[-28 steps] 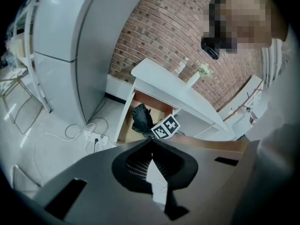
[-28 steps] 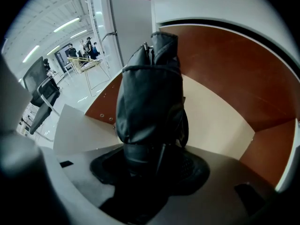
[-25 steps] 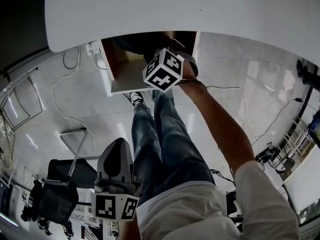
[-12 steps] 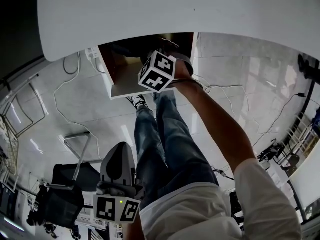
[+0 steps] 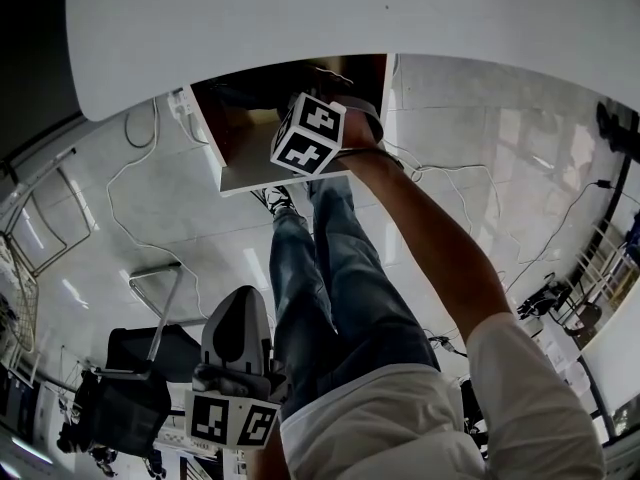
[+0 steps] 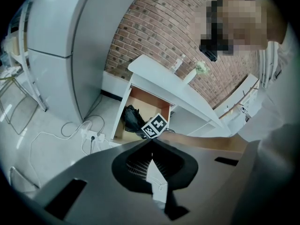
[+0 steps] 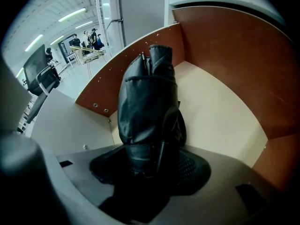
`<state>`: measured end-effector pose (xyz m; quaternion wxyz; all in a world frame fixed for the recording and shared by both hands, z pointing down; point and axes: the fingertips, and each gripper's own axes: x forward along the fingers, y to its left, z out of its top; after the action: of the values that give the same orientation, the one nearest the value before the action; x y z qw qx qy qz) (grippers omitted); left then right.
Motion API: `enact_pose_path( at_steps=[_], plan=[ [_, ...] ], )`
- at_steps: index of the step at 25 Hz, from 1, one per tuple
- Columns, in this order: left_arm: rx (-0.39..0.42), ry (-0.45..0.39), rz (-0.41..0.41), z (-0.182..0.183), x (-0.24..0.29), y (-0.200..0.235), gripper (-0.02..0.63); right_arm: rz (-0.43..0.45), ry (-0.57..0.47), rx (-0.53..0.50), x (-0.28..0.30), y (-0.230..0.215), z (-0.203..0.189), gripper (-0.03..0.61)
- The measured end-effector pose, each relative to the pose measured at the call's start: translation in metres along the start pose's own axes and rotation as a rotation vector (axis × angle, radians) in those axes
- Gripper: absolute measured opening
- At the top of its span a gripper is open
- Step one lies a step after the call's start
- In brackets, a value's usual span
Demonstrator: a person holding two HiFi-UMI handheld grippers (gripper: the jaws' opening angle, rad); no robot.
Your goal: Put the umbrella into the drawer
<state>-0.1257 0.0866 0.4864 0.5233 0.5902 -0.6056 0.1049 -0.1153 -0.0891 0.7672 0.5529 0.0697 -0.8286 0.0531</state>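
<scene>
A black folded umbrella (image 7: 147, 102) sticks out from my right gripper (image 7: 150, 158), whose jaws are shut on its lower end. It hangs inside the open drawer (image 7: 220, 111), above the pale floor and between the brown walls. In the head view the drawer (image 5: 212, 128) shows under the white table top (image 5: 300, 18), with the right gripper's marker cube (image 5: 308, 135) at its mouth; the jaws are hidden there. The left gripper view shows the umbrella (image 6: 131, 118) as a dark bundle in the drawer (image 6: 143, 97). My left gripper (image 6: 151, 142) is shut on nothing, low by my left side (image 5: 242, 293).
A power strip with cables (image 5: 185, 98) lies on the floor left of the drawer. A dark chair (image 5: 130, 373) and a wire rack (image 5: 15, 258) stand further left. The person's legs (image 5: 320, 278) are below the drawer. A bottle (image 6: 177, 62) stands on the table.
The right gripper's cube has shifted a little left and deeper into the drawer mouth, with the umbrella in it. The left gripper has barely moved.
</scene>
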Motion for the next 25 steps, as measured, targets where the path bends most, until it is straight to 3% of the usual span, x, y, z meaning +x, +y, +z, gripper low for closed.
enact_pose_path(
  at_steps=[25],
  plan=[
    [-0.003,-0.041,-0.043,0.024,-0.011,-0.004,0.017,-0.007,0.068,-0.052,-0.012,0.012,-0.018,0.276]
  ],
)
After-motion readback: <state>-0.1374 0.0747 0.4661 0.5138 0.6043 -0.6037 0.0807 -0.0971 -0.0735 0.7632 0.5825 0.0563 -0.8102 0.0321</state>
